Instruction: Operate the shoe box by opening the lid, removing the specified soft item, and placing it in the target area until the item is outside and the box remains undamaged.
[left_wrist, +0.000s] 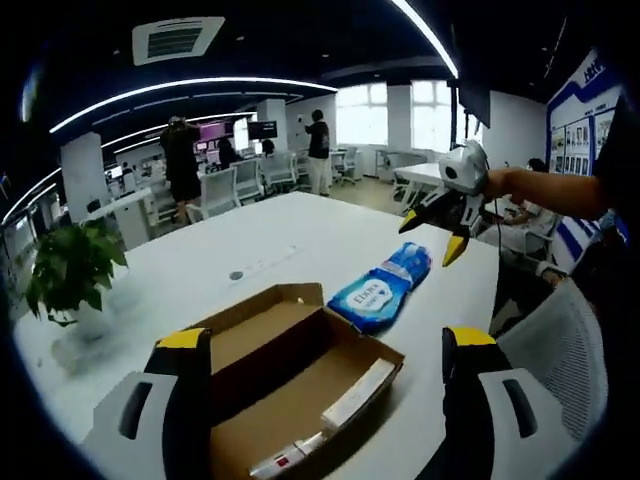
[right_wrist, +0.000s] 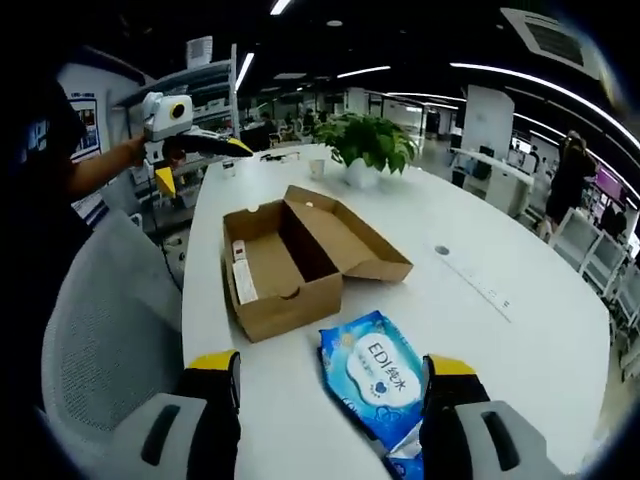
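The shoe box (right_wrist: 285, 262) sits open on the white desk (right_wrist: 480, 250), its lid (right_wrist: 345, 240) folded back flat beside the tray. Inside the box lies a small flat white carton (right_wrist: 242, 275) along one wall; the rest of its brown floor is bare. The soft item, a blue wet-wipe pack (right_wrist: 385, 385), lies on the desk outside the box, just beside its corner. The right tongs (right_wrist: 330, 410) stand wide, with the pack lying between their jaws and nothing gripped. The left tongs (left_wrist: 325, 400) are wide too, framing the box from above. A potted plant (right_wrist: 370, 145) stands on the desk beyond the box, well apart from it.
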